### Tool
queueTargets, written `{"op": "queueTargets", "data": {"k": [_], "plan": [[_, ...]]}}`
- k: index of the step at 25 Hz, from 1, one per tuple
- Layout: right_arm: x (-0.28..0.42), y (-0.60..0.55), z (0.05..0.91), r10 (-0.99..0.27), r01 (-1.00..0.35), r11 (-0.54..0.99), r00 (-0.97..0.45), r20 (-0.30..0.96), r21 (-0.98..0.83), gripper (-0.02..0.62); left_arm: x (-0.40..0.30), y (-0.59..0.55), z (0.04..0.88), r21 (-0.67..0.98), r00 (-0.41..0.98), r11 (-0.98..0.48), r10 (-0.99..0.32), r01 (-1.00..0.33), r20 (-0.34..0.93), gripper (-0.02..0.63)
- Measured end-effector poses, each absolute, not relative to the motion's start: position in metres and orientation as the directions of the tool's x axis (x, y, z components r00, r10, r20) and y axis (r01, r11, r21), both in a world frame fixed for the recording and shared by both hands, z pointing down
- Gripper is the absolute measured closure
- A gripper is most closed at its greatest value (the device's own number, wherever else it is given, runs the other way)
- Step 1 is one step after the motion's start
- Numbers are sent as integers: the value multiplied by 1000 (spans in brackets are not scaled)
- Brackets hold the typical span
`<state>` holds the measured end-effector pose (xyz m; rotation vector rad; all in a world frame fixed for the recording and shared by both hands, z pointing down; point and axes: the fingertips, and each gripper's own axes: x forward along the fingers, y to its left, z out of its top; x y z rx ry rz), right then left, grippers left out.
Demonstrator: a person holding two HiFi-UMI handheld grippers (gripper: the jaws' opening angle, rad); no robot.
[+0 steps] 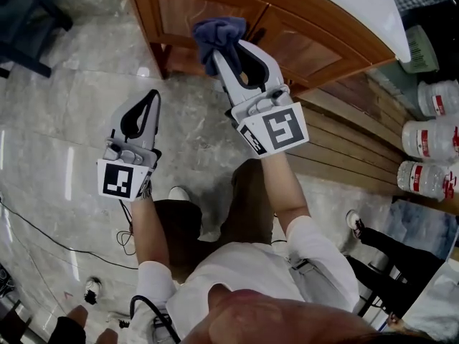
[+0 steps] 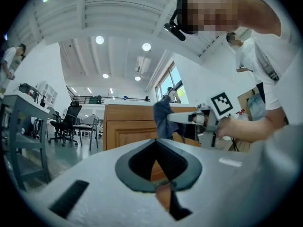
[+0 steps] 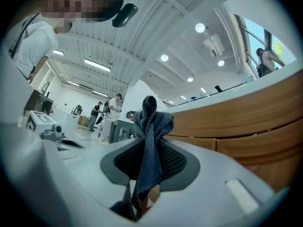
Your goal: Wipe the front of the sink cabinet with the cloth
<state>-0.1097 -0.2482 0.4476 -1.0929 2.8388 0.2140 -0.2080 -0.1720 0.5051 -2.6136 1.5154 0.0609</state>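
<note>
The wooden sink cabinet [image 1: 287, 27] runs across the top of the head view, with panelled doors under a white countertop [image 1: 358, 6]. My right gripper [image 1: 224, 43] is shut on a dark blue-grey cloth [image 1: 217, 34], and the bunched cloth sits against or just in front of a cabinet door. In the right gripper view the cloth [image 3: 150, 141] stands up between the jaws, with the cabinet [image 3: 246, 122] to the right. My left gripper [image 1: 152, 99] hangs lower left over the floor, shut and empty. The left gripper view shows the cabinet [image 2: 128, 126] and the cloth [image 2: 162, 118] ahead.
Several plastic water bottles [image 1: 430, 138] stand at the right beside wooden slats [image 1: 344, 142]. A black cable [image 1: 43, 235] trails over the glossy tiled floor [image 1: 64, 120]. A bystander's legs [image 1: 387, 246] are at the right. Office chairs [image 2: 71, 122] stand at the left.
</note>
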Motion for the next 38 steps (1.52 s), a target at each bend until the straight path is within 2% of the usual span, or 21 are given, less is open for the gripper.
{"op": "queueTargets", "data": {"k": [9, 15, 25, 38], "plan": [[-243, -318, 400, -660, -674, 727, -739, -139, 130, 499, -239, -167, 514, -86, 423, -416, -901, -905, -92, 607], [-284, -351, 404, -712, -718, 691, -695, -97, 81, 499, -257, -163, 517, -94, 365, -358, -927, -929, -85, 607], [-272, -372, 405, -786, -792, 602, -611, -95, 103, 500, -250, -160, 518, -126, 374, -364, -925, -923, -68, 607], [-159, -354, 403, -830, -844, 528, -536, -153, 95, 499, -237, -160, 523, -137, 400, -390, -915, -910, -54, 607]]}}
